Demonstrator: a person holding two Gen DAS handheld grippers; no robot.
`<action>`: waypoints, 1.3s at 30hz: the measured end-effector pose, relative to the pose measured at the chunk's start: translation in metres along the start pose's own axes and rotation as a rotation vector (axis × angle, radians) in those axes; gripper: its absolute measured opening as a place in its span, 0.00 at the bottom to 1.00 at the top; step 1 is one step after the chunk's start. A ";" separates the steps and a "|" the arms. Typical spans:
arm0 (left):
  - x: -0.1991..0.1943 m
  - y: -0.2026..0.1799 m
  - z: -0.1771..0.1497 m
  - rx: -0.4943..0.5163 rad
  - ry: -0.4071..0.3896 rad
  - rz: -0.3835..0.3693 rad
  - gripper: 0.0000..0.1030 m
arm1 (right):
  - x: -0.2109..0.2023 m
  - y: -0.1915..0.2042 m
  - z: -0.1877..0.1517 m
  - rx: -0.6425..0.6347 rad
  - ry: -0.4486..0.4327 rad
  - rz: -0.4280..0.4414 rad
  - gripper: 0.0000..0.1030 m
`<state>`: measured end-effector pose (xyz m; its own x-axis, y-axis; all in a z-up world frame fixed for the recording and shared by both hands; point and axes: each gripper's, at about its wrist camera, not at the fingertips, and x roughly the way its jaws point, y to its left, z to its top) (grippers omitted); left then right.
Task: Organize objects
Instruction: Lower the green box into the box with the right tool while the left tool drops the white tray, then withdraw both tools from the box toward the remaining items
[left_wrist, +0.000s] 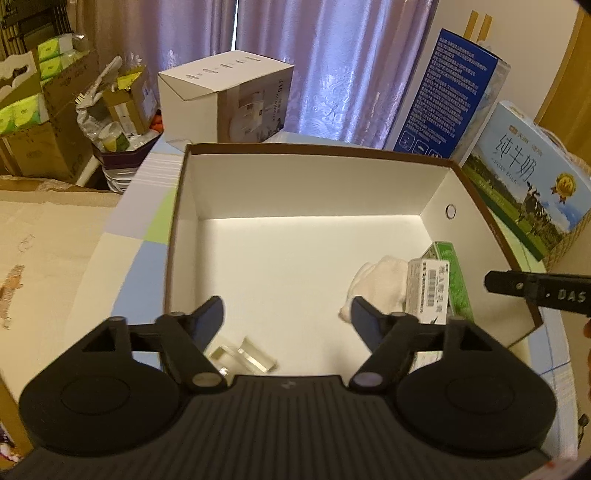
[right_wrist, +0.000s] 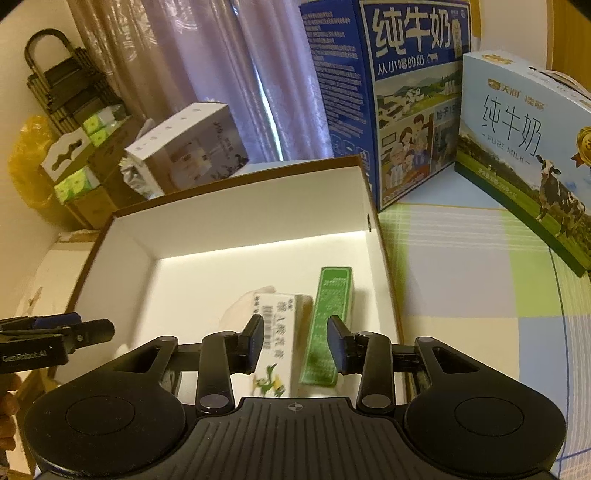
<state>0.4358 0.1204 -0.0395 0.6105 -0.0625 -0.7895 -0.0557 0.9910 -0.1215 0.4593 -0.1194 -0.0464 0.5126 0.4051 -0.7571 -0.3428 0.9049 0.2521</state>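
An open cardboard box (left_wrist: 439, 192) with a white inside and a brown rim stands on the checked cloth. In its near left corner lies a clear glass piece (left_wrist: 243, 356), just under my left gripper (left_wrist: 288, 315), which is open and holds nothing. At the right side of the box lie a white cloth (left_wrist: 384, 284), a white carton with a barcode (right_wrist: 275, 332) and a green carton (right_wrist: 328, 325). My right gripper (right_wrist: 295, 341) hovers over these two cartons, open, with its pads clear of them. In the left wrist view it (left_wrist: 495, 284) sits above the box's right rim.
Two milk cases stand to the right of the box: a tall blue one (right_wrist: 406, 110) and a light blue one (right_wrist: 524, 147). A white carton (left_wrist: 225, 99) sits behind the box before the curtain. Cardboard boxes with green tissue packs (left_wrist: 26, 110) pile up far left.
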 end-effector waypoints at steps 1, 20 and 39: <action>-0.004 0.000 -0.003 0.004 -0.002 0.006 0.78 | -0.004 0.002 -0.002 -0.002 -0.003 0.007 0.35; -0.078 0.001 -0.049 -0.016 -0.018 0.043 0.94 | -0.067 0.016 -0.044 0.014 -0.032 0.044 0.35; -0.113 -0.034 -0.104 0.050 -0.006 0.006 0.99 | -0.121 0.002 -0.106 0.083 -0.010 0.047 0.35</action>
<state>0.2860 0.0818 -0.0086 0.6153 -0.0555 -0.7863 -0.0203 0.9961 -0.0861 0.3135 -0.1804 -0.0183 0.5049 0.4486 -0.7374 -0.3010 0.8922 0.3367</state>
